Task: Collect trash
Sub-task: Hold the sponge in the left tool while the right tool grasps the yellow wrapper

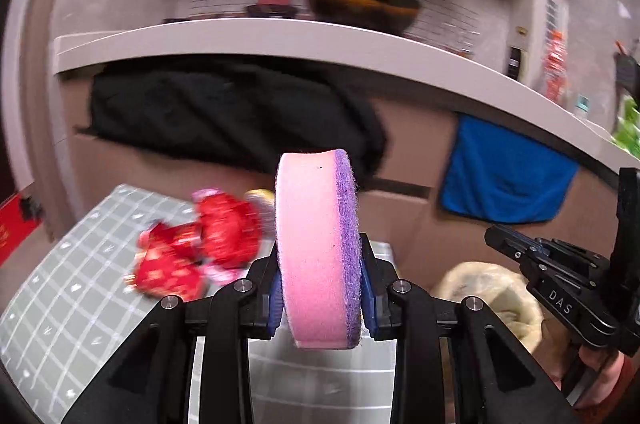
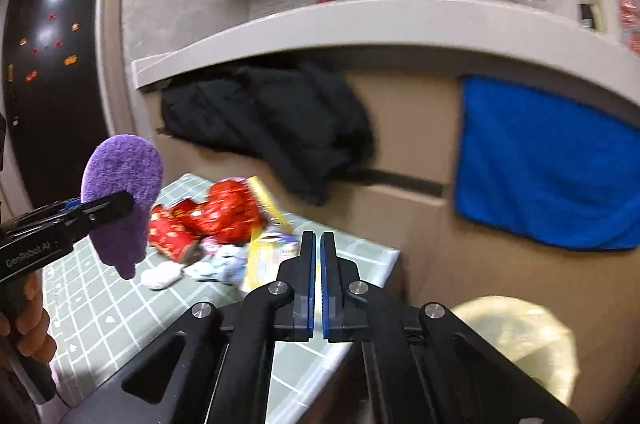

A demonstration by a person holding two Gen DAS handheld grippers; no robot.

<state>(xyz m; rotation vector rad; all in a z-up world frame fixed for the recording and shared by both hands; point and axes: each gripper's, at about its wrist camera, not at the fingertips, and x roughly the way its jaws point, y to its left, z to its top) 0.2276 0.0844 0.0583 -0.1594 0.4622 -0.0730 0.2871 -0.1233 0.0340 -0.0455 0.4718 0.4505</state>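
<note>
My left gripper (image 1: 321, 290) is shut on a pink sponge with a purple scrub side (image 1: 316, 244), held upright above the green checked table (image 1: 60, 304). The sponge also shows in the right wrist view (image 2: 124, 200), left of the trash. Red snack wrappers (image 1: 200, 244) lie on the table beyond it; in the right wrist view the red wrappers (image 2: 208, 212), a yellow packet (image 2: 260, 252) and white crumpled bits (image 2: 192, 270) form a pile. My right gripper (image 2: 321, 264) is shut and empty, near the table's right edge. It also shows in the left wrist view (image 1: 496, 238).
A yellowish bag-lined bin (image 2: 516, 340) stands on the floor right of the table, also in the left wrist view (image 1: 492, 296). A black jacket (image 2: 276, 128) and a blue towel (image 2: 548, 168) hang under a white counter (image 2: 360, 24). Cardboard boxes (image 2: 404, 192) stand behind.
</note>
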